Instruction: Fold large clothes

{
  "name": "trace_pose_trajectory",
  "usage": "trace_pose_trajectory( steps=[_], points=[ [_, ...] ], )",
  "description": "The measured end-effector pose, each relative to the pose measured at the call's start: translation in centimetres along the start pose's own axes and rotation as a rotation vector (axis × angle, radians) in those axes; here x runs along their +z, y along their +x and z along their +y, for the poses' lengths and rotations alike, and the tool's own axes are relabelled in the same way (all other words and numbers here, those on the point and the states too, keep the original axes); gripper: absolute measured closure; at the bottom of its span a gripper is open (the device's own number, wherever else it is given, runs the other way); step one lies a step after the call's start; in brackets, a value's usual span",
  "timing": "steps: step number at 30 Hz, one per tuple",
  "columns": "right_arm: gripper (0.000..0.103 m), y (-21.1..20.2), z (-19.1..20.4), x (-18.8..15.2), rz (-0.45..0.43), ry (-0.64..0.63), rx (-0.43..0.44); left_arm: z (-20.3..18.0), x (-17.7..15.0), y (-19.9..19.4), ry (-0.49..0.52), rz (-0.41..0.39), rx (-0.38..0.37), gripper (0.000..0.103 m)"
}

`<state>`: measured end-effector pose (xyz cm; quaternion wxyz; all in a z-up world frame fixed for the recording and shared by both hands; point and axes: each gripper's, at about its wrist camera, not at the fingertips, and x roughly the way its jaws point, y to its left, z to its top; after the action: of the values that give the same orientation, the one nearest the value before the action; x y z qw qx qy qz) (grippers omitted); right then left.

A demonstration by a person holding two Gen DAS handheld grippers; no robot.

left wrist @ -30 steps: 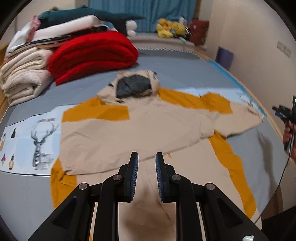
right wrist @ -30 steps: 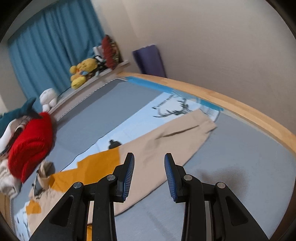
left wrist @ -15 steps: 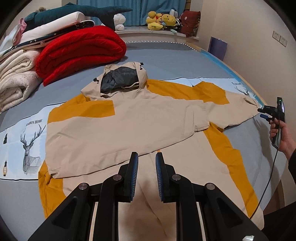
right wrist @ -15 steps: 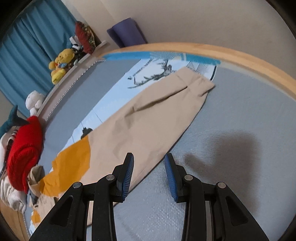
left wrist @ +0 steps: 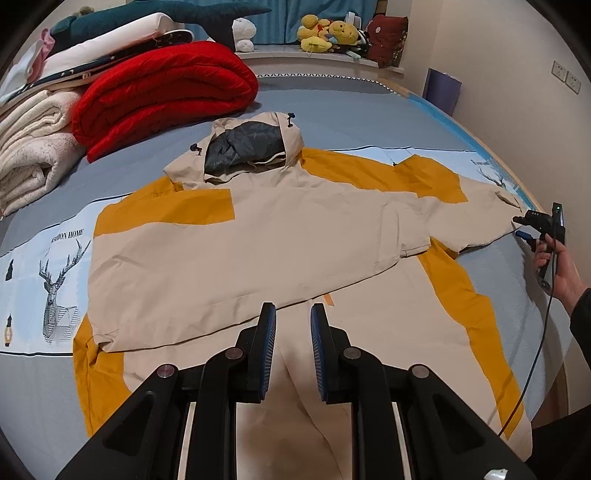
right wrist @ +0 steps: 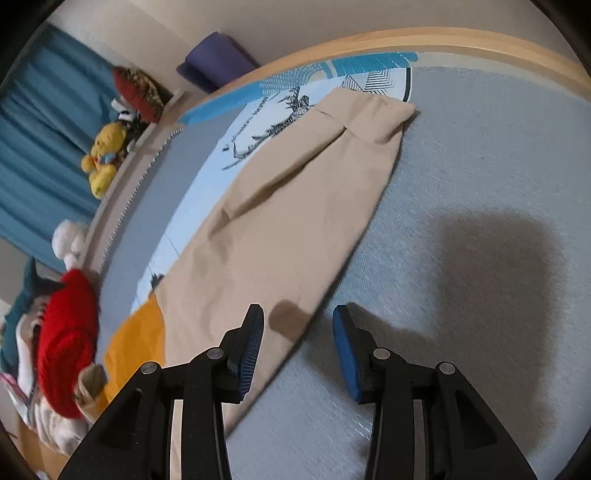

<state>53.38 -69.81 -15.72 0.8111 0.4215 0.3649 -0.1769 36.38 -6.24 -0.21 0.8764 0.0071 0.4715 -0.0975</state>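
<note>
A beige and mustard hooded jacket point(left wrist: 295, 236) lies spread on the grey bed, hood at the far side, one sleeve folded across the body. My left gripper point(left wrist: 290, 325) is open and empty, hovering over the jacket's lower hem. My right gripper point(right wrist: 297, 325) is open and empty, low over the near edge of the beige right sleeve point(right wrist: 295, 221), whose cuff point(right wrist: 373, 114) points toward the bed's wooden edge. The right gripper also shows in the left wrist view point(left wrist: 532, 225) at the sleeve's end.
A red blanket point(left wrist: 162, 92) and a stack of folded cream blankets point(left wrist: 33, 144) lie at the far left. Stuffed toys point(left wrist: 328, 35) sit on the ledge by the blue curtain. The wooden bed frame point(right wrist: 443, 40) runs along the wall. A purple box point(left wrist: 441, 88) stands by the wall.
The left gripper has moved closer over the jacket. The right gripper has dropped toward the sleeve and opened wider, now just above its near edge.
</note>
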Motion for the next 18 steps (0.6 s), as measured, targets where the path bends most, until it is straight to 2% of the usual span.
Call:
trace_pose_trajectory(
  steps=[4,5,6,7,11,15,18],
  points=[
    [0.063,0.7,-0.2,0.3,-0.031,0.027,0.036,0.2,-0.1,0.3,-0.002,0.006,0.004,0.086],
    [0.066,0.8,-0.1,0.3,-0.037,0.025,0.037,0.4,0.0,0.4,-0.005,0.008,0.003,0.086],
    [0.081,0.9,0.2,0.3,-0.043,0.02,0.034,0.5,0.0,0.4,-0.008,0.01,0.003,0.086],
    [0.089,0.9,0.4,0.4,-0.048,0.015,0.033,0.6,0.0,0.4,-0.012,0.011,0.003,0.086],
    [0.096,-0.4,2.6,0.6,-0.102,-0.022,0.012,1.5,0.4,-0.1,-0.032,-0.001,0.006,0.086],
    [0.099,-3.1,8.3,0.3,-0.187,-0.145,-0.001,2.8,0.9,-1.3,-0.067,-0.026,0.003,0.086],
    [0.099,-5.6,15.0,-1.6,-0.234,-0.281,0.02,4.2,1.4,-2.2,-0.09,-0.048,0.006,0.086]
  ],
)
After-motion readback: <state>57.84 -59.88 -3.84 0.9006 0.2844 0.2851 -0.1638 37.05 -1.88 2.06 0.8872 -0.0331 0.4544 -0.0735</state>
